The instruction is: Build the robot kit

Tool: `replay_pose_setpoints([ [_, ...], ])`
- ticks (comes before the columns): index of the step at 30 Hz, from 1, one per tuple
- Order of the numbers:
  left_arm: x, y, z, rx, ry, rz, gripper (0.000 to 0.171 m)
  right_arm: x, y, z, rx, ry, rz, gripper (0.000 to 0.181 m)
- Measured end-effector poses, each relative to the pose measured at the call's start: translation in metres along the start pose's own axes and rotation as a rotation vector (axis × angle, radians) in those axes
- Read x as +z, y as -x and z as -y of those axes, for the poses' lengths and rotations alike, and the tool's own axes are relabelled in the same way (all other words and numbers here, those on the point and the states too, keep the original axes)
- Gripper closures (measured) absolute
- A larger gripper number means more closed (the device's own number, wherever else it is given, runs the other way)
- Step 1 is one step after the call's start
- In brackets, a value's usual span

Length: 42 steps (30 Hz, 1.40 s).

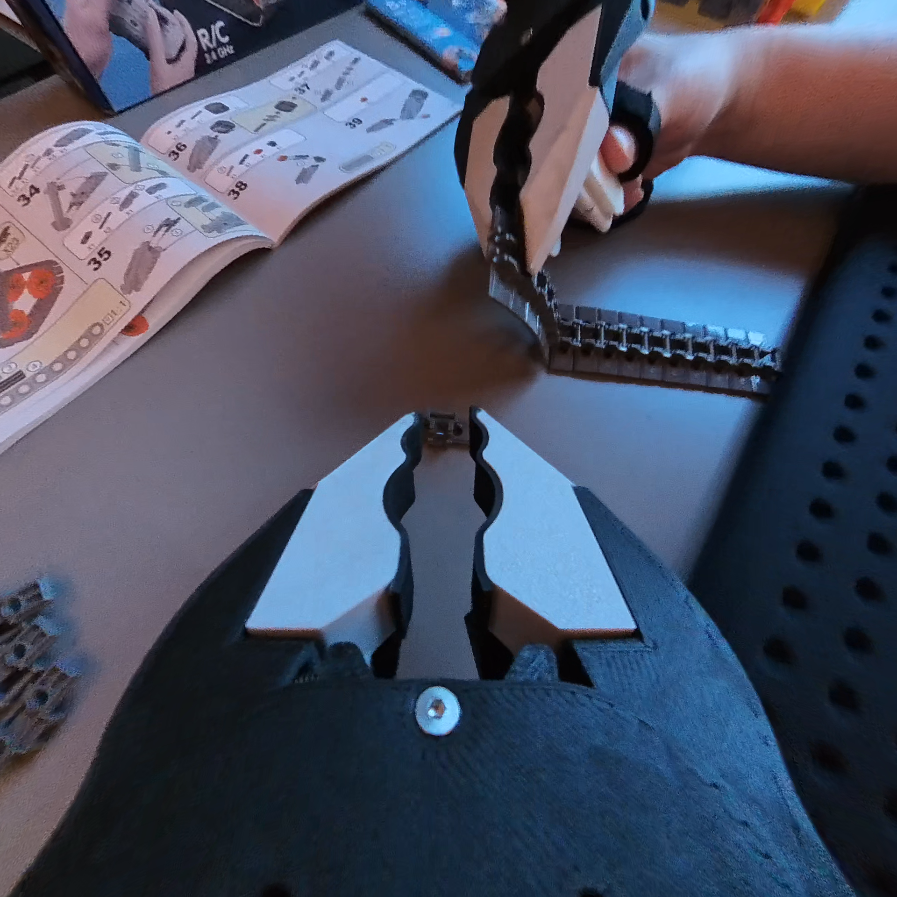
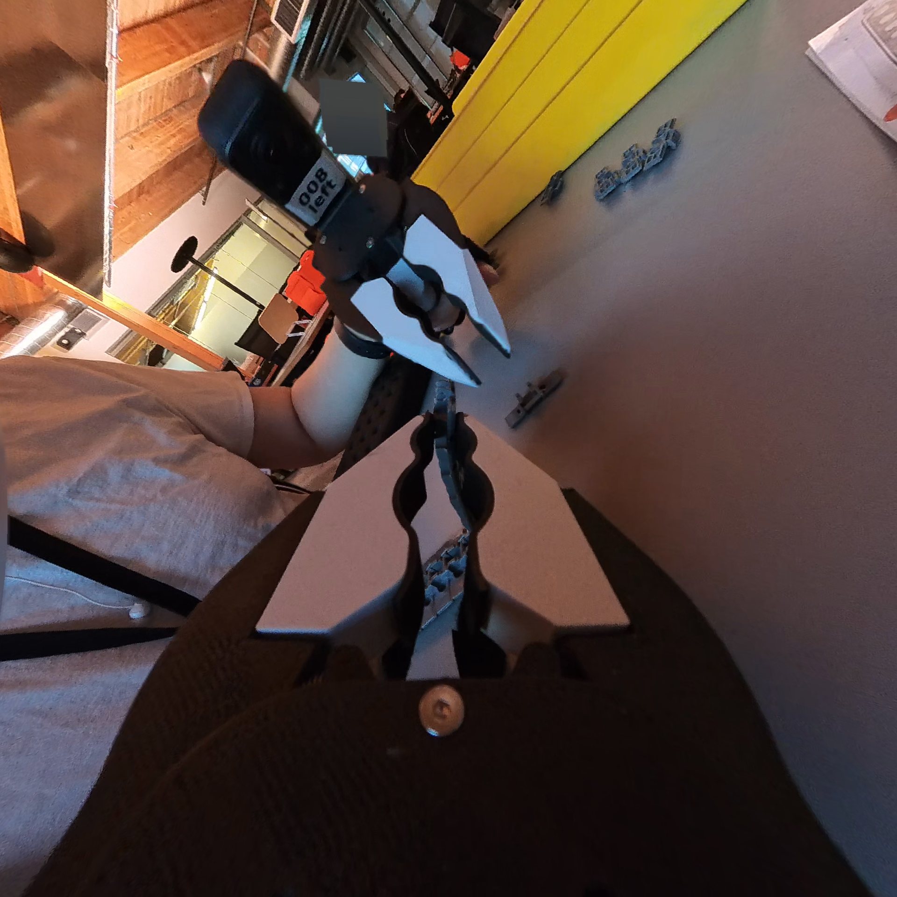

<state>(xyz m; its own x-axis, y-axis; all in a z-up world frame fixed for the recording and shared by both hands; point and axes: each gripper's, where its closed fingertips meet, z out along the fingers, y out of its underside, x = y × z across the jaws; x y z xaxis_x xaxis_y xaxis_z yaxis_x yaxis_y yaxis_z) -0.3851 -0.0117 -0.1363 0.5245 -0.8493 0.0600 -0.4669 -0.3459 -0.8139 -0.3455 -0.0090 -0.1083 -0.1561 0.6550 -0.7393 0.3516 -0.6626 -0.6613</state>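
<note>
A dark grey chain of track links (image 1: 655,340) lies on the grey table (image 1: 315,369), and its left end is lifted. My right gripper (image 1: 512,257) is shut on that lifted end. In the right wrist view the chain (image 2: 456,471) runs between its jaws (image 2: 444,420). My left gripper (image 1: 444,417) is open, and a small loose track piece (image 1: 442,429) lies on the table just beyond its fingertips. In the right wrist view the left gripper (image 2: 490,365) hovers open just above this piece (image 2: 534,398).
An open instruction booklet (image 1: 145,204) lies at the left, with a printed box (image 1: 145,43) behind it. A pile of loose grey links (image 1: 29,645) sits at the near left and also shows in the right wrist view (image 2: 636,162). A black perforated surface (image 1: 825,534) is at the right. A yellow box (image 2: 558,97) stands by the table. About 6 centimeters separates my left fingertips from my right.
</note>
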Motion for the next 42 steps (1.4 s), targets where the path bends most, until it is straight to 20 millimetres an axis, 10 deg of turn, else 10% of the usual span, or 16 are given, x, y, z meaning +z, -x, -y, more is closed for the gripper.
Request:
replay_pose_setpoints([
  [42,0.026,-0.001,-0.013,0.193,0.286,-0.070,0.150,-0.003,0.001,-0.001,0.074,0.000,0.050,0.176],
])
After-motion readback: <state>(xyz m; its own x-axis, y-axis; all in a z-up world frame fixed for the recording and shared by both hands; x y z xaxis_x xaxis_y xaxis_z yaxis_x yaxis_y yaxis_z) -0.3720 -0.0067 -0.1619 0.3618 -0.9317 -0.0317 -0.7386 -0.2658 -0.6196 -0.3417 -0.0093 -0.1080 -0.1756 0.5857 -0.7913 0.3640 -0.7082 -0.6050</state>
